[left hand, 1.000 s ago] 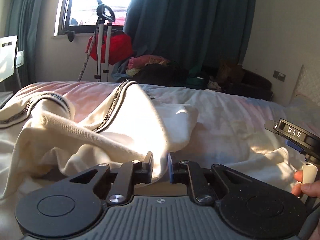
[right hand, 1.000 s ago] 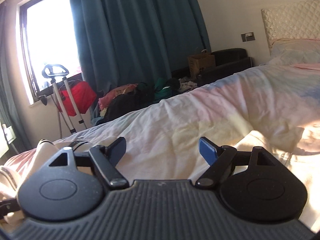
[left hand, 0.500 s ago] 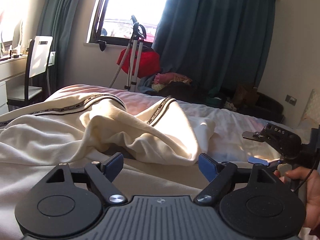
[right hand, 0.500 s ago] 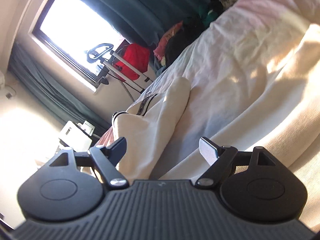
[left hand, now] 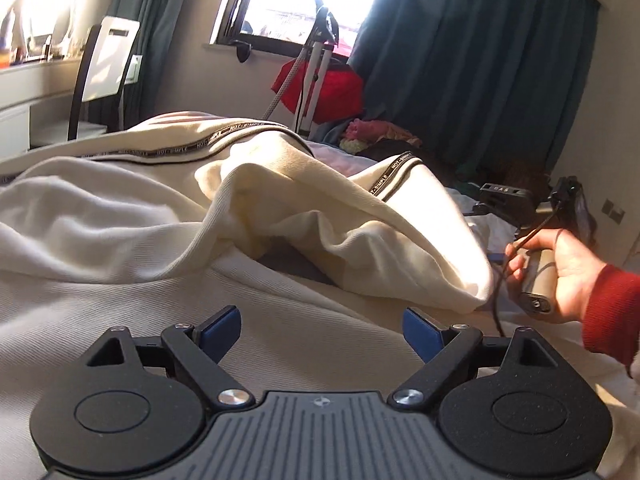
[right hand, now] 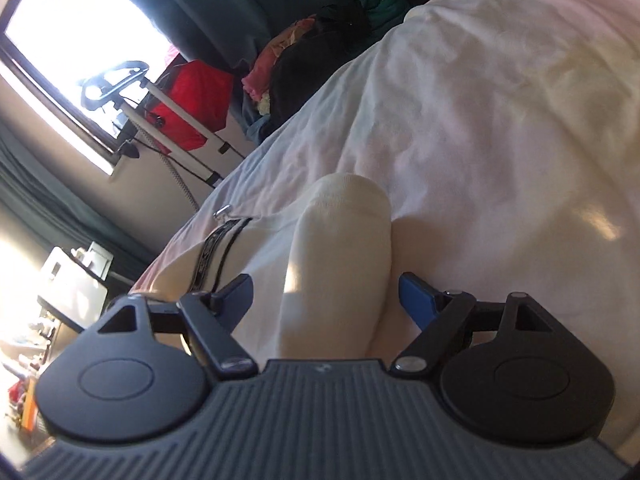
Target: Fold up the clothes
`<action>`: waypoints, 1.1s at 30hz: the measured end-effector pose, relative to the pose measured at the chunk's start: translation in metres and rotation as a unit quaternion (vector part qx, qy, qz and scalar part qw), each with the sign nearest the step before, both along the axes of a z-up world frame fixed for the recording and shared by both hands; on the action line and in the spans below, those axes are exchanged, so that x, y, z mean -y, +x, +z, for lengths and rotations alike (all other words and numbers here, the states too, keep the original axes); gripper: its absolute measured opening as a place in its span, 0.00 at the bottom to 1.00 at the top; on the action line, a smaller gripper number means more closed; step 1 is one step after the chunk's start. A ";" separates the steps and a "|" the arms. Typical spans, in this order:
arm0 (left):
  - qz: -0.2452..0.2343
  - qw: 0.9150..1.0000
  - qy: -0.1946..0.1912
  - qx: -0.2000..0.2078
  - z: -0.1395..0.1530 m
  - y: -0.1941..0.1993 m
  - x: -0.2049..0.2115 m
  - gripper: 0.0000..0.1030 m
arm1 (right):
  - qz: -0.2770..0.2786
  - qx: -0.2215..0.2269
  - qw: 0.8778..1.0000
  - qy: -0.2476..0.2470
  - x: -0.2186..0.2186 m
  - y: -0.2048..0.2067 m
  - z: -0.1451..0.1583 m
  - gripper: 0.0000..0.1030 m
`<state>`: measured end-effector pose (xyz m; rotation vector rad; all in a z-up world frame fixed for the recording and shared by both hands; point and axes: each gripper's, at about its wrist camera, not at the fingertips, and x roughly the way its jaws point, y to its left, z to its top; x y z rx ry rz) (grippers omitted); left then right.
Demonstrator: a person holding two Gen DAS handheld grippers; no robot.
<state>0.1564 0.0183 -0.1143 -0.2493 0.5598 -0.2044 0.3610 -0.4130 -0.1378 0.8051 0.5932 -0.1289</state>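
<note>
Ahead of the left gripper (left hand: 321, 328), left wrist view: a cream knit garment with black lettered trim bands (left hand: 248, 208) lies heaped on the bed, spread from just under the blue-padded fingertips out to the far left and up to a raised fold ahead. Jaws spread wide, nothing between them; flat cream cloth sits directly below the gap. A loose folded flap of the garment hangs over to the front right, its edge ending near the person's right hand (left hand: 560, 276). That hand, in a red sleeve (left hand: 610, 312), grips the grey handle of the right gripper, whose black body sits farther right and ahead; its jaws are not clear from this side. A black cable runs down from the hand. Beyond the garment: a window (left hand: 304, 0), dark teal curtains (left hand: 460, 60), a red bag on a metal stand (left hand: 328, 88), a white chair (left hand: 104, 68) at far left.

Right wrist view, camera rolled sideways: the right gripper (right hand: 325, 294) has its jaws wide apart, empty. A rounded cream fold of the garment (right hand: 340, 248) lies straight ahead between the two blue pads, touching neither as far as can be told. Black trim band just left of it. A white wrinkled bedsheet (right hand: 500, 120) fills the area ahead and right. A dark clothes pile (right hand: 320, 52) lies past the bed edge.
</note>
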 end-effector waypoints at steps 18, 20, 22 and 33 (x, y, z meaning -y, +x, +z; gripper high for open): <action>0.001 0.999 -0.037 0.004 0.011 -0.007 -0.013 0.87 | -0.227 0.026 0.948 -0.221 0.118 -0.049 0.123 0.06; -0.004 0.999 -0.033 0.009 0.014 -0.011 -0.011 0.87 | -0.240 0.001 0.947 -0.212 0.136 -0.074 0.101 0.06; -0.007 0.999 -0.029 0.013 0.016 -0.015 -0.009 0.87 | -0.247 -0.023 0.948 -0.198 0.148 -0.093 0.079 0.06; -0.020 0.999 0.002 0.031 0.022 -0.020 0.002 0.87 | -0.241 -0.024 0.953 -0.181 0.172 -0.121 0.066 0.06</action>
